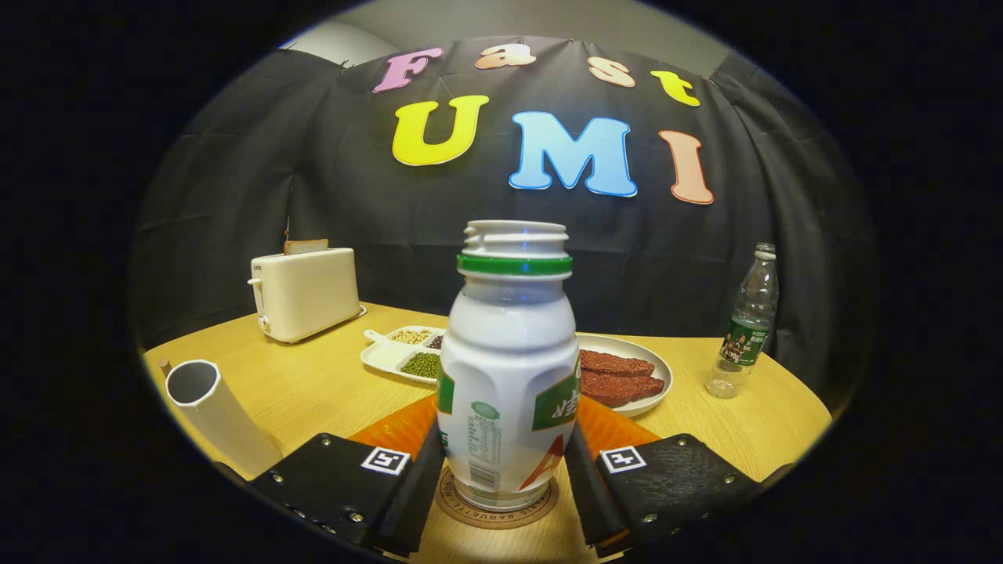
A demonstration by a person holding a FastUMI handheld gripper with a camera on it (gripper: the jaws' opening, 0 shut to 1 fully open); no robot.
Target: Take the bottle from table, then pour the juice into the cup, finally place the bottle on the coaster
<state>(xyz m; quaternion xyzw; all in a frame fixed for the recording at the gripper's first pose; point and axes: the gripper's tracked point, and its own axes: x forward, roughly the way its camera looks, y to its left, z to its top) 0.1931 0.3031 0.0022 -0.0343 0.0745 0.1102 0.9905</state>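
Standing upright on the round coaster (497,509), the open-necked bottle (508,368) sat directly between the fingers of the gripper (505,470), its long axis vertical. Both fingers flanked the lower body closely; whether they pressed on it could not be told. The white cup (215,411) stood well left, and the gripper was held level.

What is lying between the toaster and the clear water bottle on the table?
In the gripper view, between the toaster and the water bottle lie a divided tray of beans and a plate of brown slices.
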